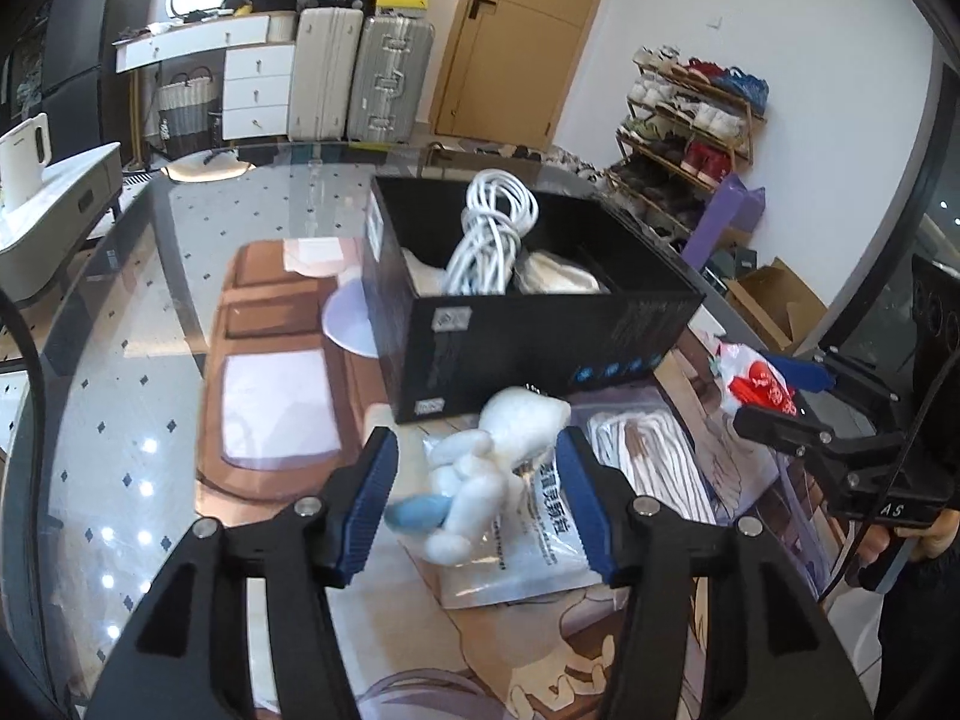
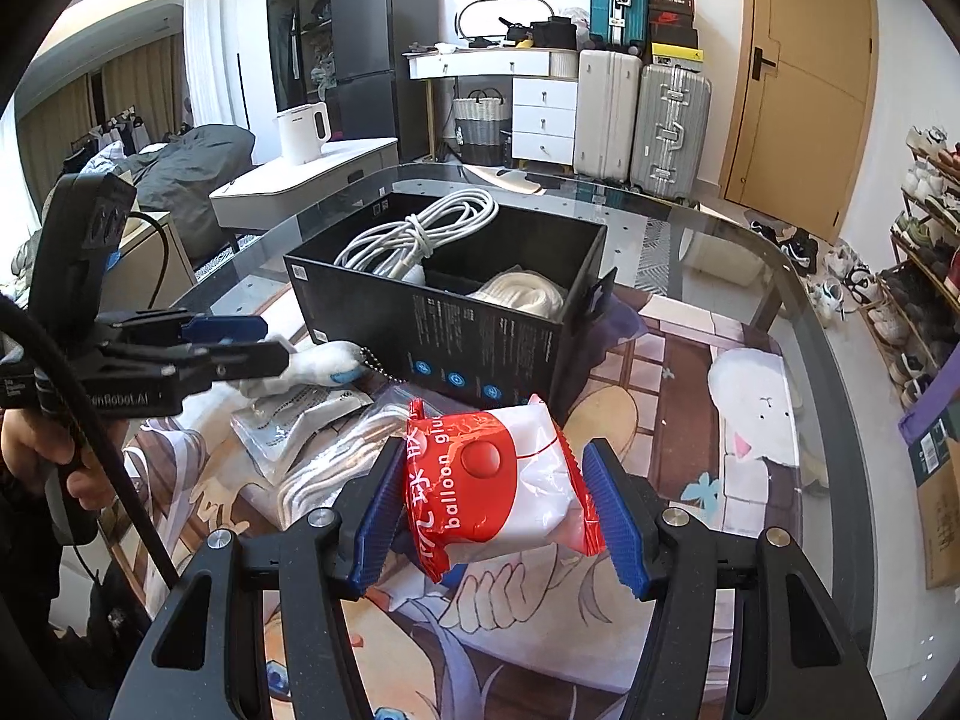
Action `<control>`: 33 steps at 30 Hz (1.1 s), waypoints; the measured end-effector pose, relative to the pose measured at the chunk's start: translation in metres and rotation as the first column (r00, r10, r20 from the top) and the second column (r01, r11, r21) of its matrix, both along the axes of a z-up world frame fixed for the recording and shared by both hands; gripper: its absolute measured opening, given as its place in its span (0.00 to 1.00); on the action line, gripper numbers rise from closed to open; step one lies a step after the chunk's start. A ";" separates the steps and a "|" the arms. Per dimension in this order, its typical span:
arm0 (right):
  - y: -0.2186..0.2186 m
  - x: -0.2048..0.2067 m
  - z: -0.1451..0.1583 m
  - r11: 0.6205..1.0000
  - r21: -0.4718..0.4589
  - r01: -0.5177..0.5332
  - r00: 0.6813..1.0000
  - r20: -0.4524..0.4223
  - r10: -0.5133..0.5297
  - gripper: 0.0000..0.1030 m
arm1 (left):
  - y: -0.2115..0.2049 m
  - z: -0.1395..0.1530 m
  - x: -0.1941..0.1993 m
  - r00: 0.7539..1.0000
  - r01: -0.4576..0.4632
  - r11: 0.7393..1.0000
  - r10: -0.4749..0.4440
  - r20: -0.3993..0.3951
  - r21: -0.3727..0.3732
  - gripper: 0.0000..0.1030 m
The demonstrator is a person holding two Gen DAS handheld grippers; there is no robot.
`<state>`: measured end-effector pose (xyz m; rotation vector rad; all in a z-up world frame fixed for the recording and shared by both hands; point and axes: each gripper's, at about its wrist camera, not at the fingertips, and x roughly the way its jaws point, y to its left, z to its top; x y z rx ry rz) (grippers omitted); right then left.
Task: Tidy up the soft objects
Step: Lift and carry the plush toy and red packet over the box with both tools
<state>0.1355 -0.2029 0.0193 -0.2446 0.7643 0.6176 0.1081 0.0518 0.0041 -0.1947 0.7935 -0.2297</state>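
Left fingers (image 1: 477,501) open round the white-and-blue plush toy (image 1: 486,468), right fingers (image 2: 498,516) gripping the red-and-white balloon-glue packet (image 2: 498,480): close left squarely mid-body, then lift both into the black cardboard box (image 1: 540,336) at 12 o'clock.

Bright, even daylight throughout, strongest at the upper left of the right wrist view. Glare spots and pale reflections on the glass table (image 1: 126,396) at lower left; soft shadows only. Heavy fisheye bending, black corners, slight blur toward edges.
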 end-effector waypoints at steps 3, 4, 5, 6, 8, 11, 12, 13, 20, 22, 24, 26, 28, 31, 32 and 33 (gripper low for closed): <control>0.000 0.002 -0.003 1.000 -0.003 0.001 1.000 -0.006 -0.001 0.59 | -0.010 -0.006 0.002 0.999 0.033 0.999 -0.033 -0.016 0.030 0.53; 0.000 0.002 -0.003 1.000 -0.001 0.000 1.000 -0.008 0.000 0.59 | -0.012 -0.007 0.003 0.999 0.038 0.998 -0.037 -0.023 0.041 0.53; -0.001 0.002 -0.003 1.000 -0.001 -0.001 1.000 -0.009 0.001 0.59 | -0.015 -0.010 0.004 0.999 0.042 0.998 -0.040 -0.033 0.054 0.53; 0.000 0.002 -0.004 1.000 -0.001 -0.001 1.000 -0.009 0.001 0.59 | -0.017 -0.012 0.005 0.998 0.045 0.997 -0.042 -0.039 0.066 0.47; 0.000 0.003 -0.004 1.000 -0.001 -0.001 1.000 -0.012 0.001 0.59 | -0.018 -0.014 0.006 0.998 0.051 0.996 -0.048 -0.052 0.069 0.34; 0.000 0.004 -0.004 1.000 0.000 -0.002 1.000 -0.013 0.002 0.59 | -0.019 -0.011 0.003 0.997 0.066 0.994 -0.063 -0.036 0.087 0.31; 0.000 0.004 -0.004 1.000 0.002 -0.002 1.000 -0.011 0.002 0.59 | -0.020 -0.010 0.001 0.998 0.067 0.993 -0.064 -0.029 0.099 0.31; 0.001 0.005 -0.005 1.000 0.000 -0.001 1.000 -0.010 0.001 0.59 | -0.020 -0.008 -0.001 0.998 0.065 0.993 -0.064 -0.020 0.098 0.30; 0.002 0.002 0.000 1.000 0.012 -0.008 1.000 0.008 0.008 0.59 | -0.014 0.007 -0.012 0.998 0.059 0.995 -0.062 0.027 0.074 0.28; 0.003 0.001 0.003 1.000 0.013 -0.011 1.000 0.016 0.011 0.58 | -0.013 0.012 -0.015 0.997 0.059 0.996 -0.062 0.041 0.070 0.27; 0.003 0.000 0.006 1.000 0.016 -0.014 1.000 0.022 0.013 0.59 | -0.012 0.017 -0.018 0.997 0.058 0.996 -0.061 0.054 0.068 0.27; 0.004 -0.001 0.008 1.000 0.017 -0.016 0.999 0.028 0.015 0.59 | -0.012 0.019 -0.019 0.996 0.062 0.996 -0.065 0.060 0.064 0.26; 0.004 -0.001 0.009 1.000 0.017 -0.016 0.999 0.031 0.015 0.59 | -0.011 0.022 -0.020 0.996 0.056 0.997 -0.060 0.070 0.059 0.26; 0.005 -0.002 0.011 1.000 0.017 -0.016 0.999 0.035 0.015 0.59 | -0.010 0.027 -0.022 0.994 0.056 0.997 -0.061 0.086 0.058 0.26; 0.005 -0.003 0.012 1.000 0.017 -0.017 0.999 0.037 0.016 0.59 | -0.009 0.029 -0.023 0.994 0.056 0.997 -0.061 0.092 0.057 0.26; 0.005 -0.003 0.013 1.000 0.018 -0.017 0.999 0.040 0.016 0.59 | -0.009 0.031 -0.023 0.994 0.052 0.997 -0.058 0.098 0.057 0.26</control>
